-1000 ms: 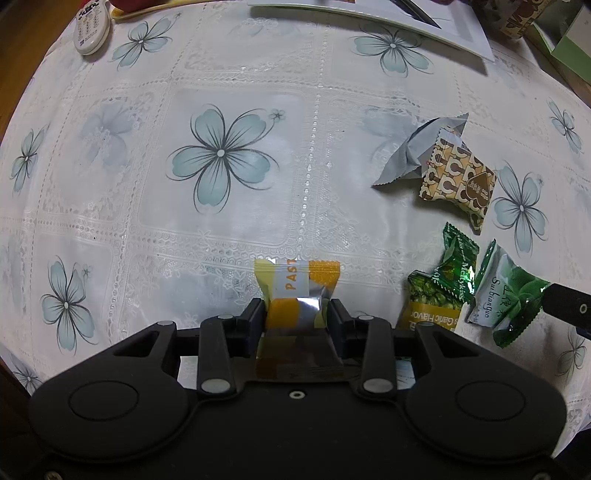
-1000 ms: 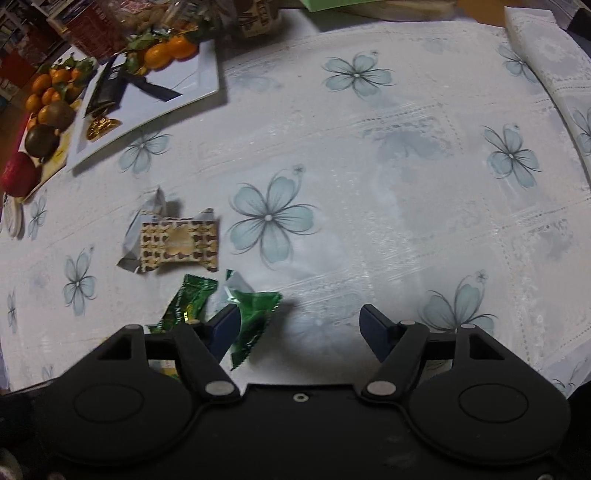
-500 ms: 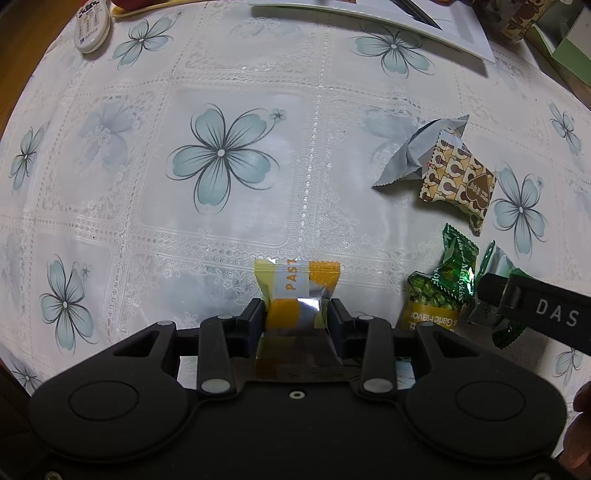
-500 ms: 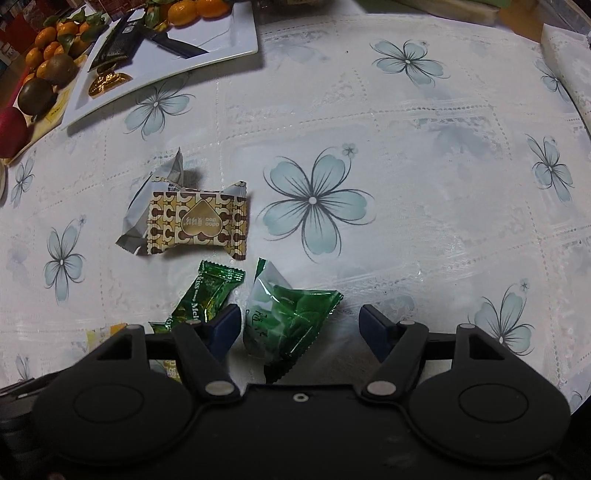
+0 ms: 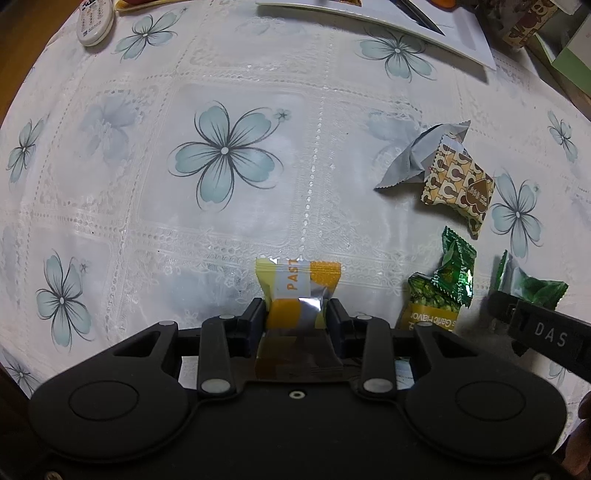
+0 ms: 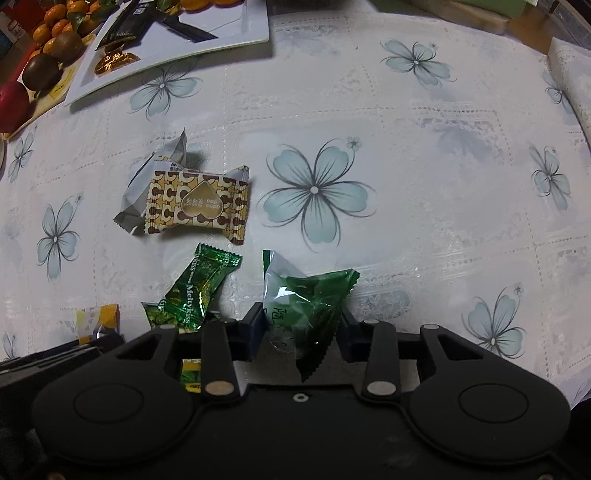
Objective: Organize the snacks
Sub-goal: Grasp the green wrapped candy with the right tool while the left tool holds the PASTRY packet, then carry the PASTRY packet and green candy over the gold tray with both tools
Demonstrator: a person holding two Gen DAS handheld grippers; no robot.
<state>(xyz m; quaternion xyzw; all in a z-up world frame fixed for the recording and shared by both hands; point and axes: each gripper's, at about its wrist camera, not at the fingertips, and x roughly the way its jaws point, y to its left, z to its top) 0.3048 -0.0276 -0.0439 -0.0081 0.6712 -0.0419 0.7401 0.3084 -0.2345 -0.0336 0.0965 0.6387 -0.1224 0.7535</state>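
The left gripper [image 5: 297, 314] pinches the yellow snack [image 5: 295, 288] between its fingers, low over the surface [image 5: 221, 92]. The right gripper [image 6: 301, 325] has its fingers around the green packet [image 6: 310, 299], touching both sides. The Meltykiss candy [image 6: 199, 288] lies just beside, and the brown snack [image 6: 195, 203] lies behind it.

Spread over the surface [image 6: 406, 155]: heart-printed packet [image 6: 197, 205] lying partly on top of a crumpled wrapper [image 6: 142, 188]; nearer the camera, Meltykiss candy [image 6: 197, 286] overlapping a garlic-flavour packet [image 5: 430, 312]. Just right of the candy, leaf-printed packet [image 6: 308, 301] between the jaws of the right gripper [image 6: 301, 326]. Further left, pastry packet [image 5: 297, 291] pinched by the left gripper [image 5: 296, 314]. Far behind, a plate [image 6: 236, 26] at the surface's edge.
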